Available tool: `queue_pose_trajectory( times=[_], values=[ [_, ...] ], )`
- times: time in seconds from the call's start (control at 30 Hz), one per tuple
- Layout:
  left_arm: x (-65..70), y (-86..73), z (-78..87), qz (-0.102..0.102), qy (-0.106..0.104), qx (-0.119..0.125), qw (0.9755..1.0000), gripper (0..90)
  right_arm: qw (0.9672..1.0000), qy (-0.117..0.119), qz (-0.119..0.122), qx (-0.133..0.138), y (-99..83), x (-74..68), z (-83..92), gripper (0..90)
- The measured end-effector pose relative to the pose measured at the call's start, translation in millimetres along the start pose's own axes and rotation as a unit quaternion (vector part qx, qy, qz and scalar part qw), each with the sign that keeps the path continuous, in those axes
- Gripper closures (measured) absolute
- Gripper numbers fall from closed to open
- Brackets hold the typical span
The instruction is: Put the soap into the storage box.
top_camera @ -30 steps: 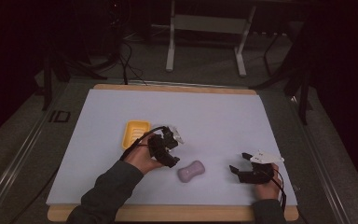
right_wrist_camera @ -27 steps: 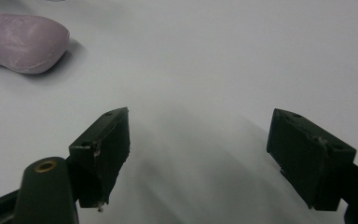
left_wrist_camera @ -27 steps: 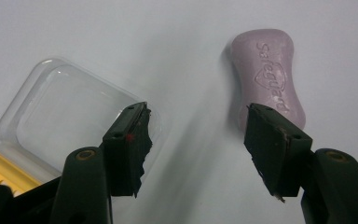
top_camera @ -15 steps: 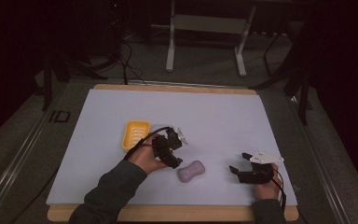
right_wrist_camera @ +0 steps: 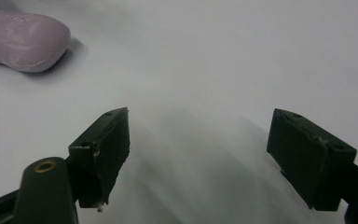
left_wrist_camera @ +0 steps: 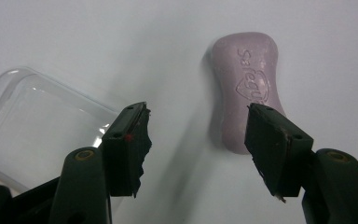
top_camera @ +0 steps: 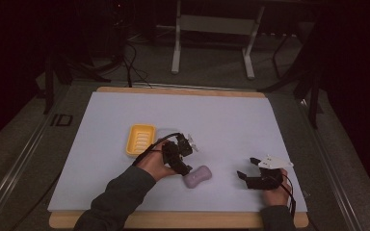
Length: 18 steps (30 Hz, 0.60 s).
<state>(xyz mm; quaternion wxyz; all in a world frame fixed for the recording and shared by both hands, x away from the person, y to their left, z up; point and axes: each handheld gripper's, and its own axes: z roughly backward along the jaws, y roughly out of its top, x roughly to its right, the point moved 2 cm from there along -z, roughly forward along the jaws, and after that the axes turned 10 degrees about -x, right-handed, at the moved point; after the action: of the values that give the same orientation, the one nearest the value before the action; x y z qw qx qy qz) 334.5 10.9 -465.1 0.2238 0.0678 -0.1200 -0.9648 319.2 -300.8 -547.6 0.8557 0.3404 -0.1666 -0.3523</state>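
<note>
Left claw poised over a lilac soap bar, jaws apart and nothing gripped yet

On the white tabletop, little has changed in the past second: the left claw has edged only slightly and its jaws have hardly widened, standing about half open with bare surface between them, so the pick-up is, by my reading, not yet begun. The right claw has stayed put, jaws wide and empty, off to the soap's far side. The yellow soap dish lies just behind the left claw; its clear lid sits beside the left-hand jaw. The soap bar lies just ahead of the other jaw, partly behind its tip, untouched. Embossed on the bar is "Safegu…" above a shield; the rest is hidden.
</note>
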Motion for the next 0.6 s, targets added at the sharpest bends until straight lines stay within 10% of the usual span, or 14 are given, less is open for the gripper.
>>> queue_pose_trajectory(
  times=[0.6],
  values=[
    [7.7, 11.1, -11.9, -0.01, -0.005, -0.02, 0.9997, 38.8, 1.0, 0.0, 0.002, -0.001, 0.1, -0.9, -0.4, 20.7]
  ],
)
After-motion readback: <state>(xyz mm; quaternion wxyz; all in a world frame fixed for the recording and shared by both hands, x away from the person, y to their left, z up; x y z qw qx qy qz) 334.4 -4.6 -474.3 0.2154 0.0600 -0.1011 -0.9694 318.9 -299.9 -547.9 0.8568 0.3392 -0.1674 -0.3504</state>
